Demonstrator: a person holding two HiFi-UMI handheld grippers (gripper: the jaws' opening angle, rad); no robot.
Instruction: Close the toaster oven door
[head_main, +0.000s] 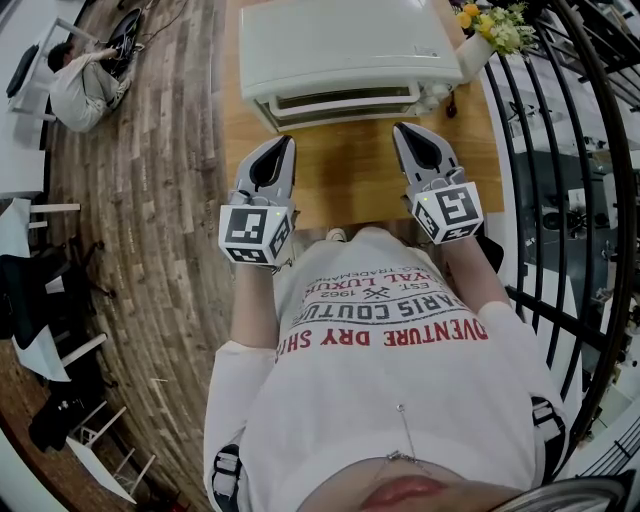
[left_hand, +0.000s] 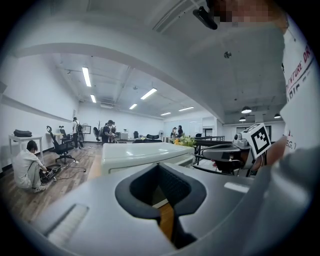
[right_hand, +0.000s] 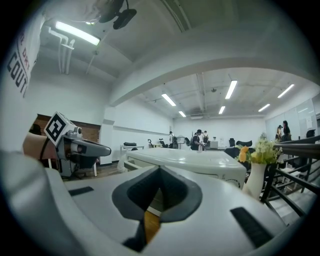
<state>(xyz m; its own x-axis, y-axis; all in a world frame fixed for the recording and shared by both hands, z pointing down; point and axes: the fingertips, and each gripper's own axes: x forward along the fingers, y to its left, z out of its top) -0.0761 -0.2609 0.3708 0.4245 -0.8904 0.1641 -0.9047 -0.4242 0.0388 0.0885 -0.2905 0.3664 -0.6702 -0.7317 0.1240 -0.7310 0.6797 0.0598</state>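
Observation:
A white toaster oven (head_main: 340, 45) stands at the far side of a wooden table (head_main: 350, 170). Its door handle (head_main: 345, 101) runs along the front, and the door looks upright against the body. My left gripper (head_main: 284, 141) hovers over the table just short of the oven's left front corner, jaws shut and empty. On the other side, my right gripper (head_main: 402, 129) is also shut and empty, near the right front corner. The oven (left_hand: 145, 152) fills the middle of the left gripper view beyond the closed tips of the left gripper (left_hand: 161, 172). The right gripper view shows the oven (right_hand: 185, 162) past the right gripper (right_hand: 159, 175).
A white vase of yellow flowers (head_main: 482, 40) stands beside the oven's right side. A black metal railing (head_main: 565, 200) curves along the right of the table. A person (head_main: 82, 88) sits on the wooden floor far left, near desks and chairs.

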